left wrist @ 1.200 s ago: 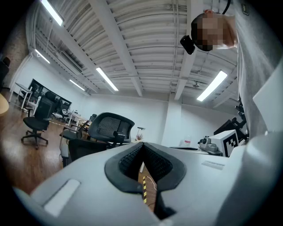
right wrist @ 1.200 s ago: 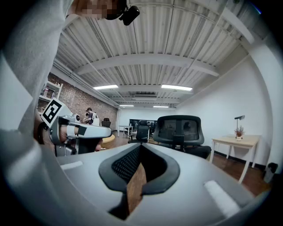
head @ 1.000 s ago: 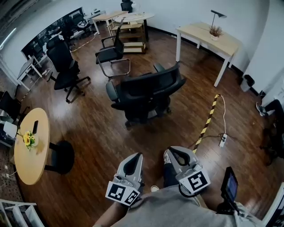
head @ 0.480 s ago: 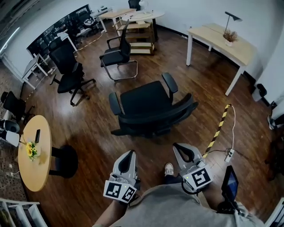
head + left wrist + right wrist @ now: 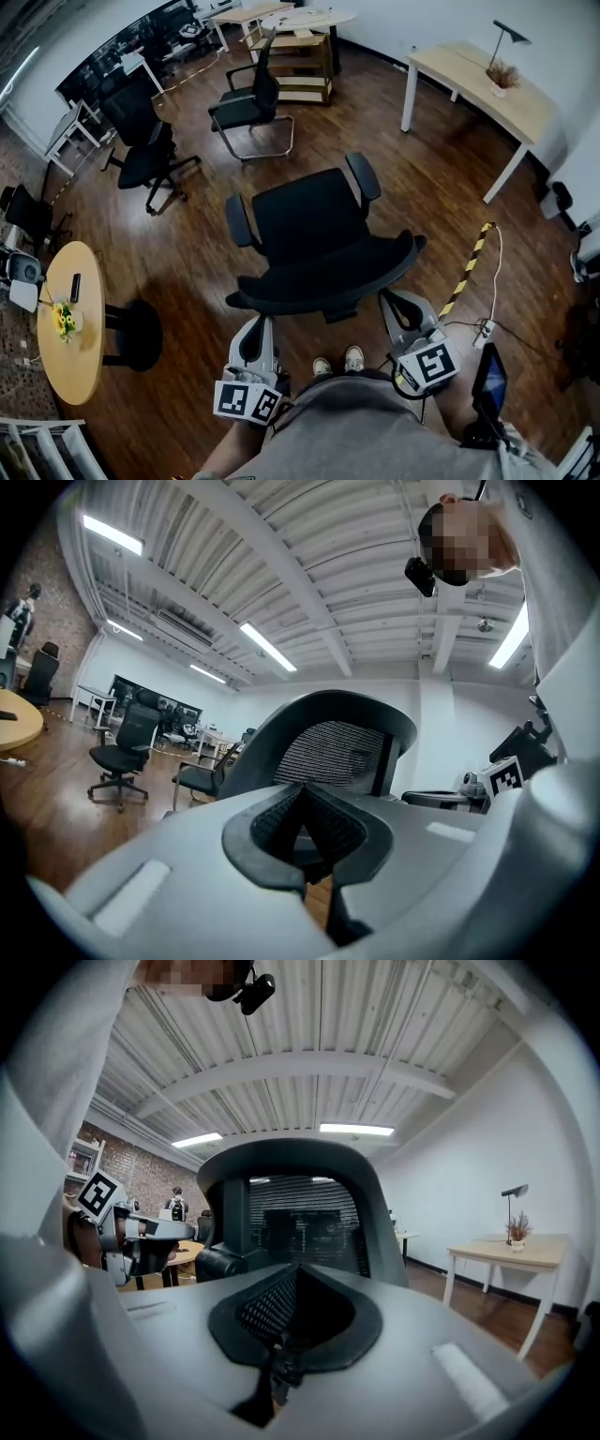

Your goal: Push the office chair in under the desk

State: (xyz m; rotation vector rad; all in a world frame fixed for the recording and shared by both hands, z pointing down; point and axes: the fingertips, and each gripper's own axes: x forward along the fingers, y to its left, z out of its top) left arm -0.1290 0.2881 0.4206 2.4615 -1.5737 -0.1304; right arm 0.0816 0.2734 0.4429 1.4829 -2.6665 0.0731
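Observation:
A black office chair (image 5: pixel 314 220) stands in the middle of the wooden floor with its mesh backrest (image 5: pixel 328 277) turned toward me. My left gripper (image 5: pixel 260 323) is shut and empty just behind the backrest's left end. Level with the backrest's right end, my right gripper (image 5: pixel 394 300) is also shut and empty. Whether either one touches the chair I cannot tell. The left gripper view shows its closed jaws (image 5: pixel 302 787) with the backrest (image 5: pixel 337 752) rising close ahead. In the right gripper view the backrest (image 5: pixel 300 1213) fills the middle beyond the shut jaws (image 5: pixel 298 1269). The light wooden desk (image 5: pixel 478 80) stands at the far right by the wall.
Another black swivel chair (image 5: pixel 141 141) and a cantilever chair (image 5: pixel 248 103) stand at the far left. A round wooden table (image 5: pixel 66 323) with flowers is at the near left. Yellow-black tape (image 5: pixel 469 267) and a power strip (image 5: pixel 485 328) lie on the floor at the right.
Both grippers and I have moved forward up to the chair. The backrest, which was well ahead of the jaws, now sits right at their tips. Both grippers stayed shut.

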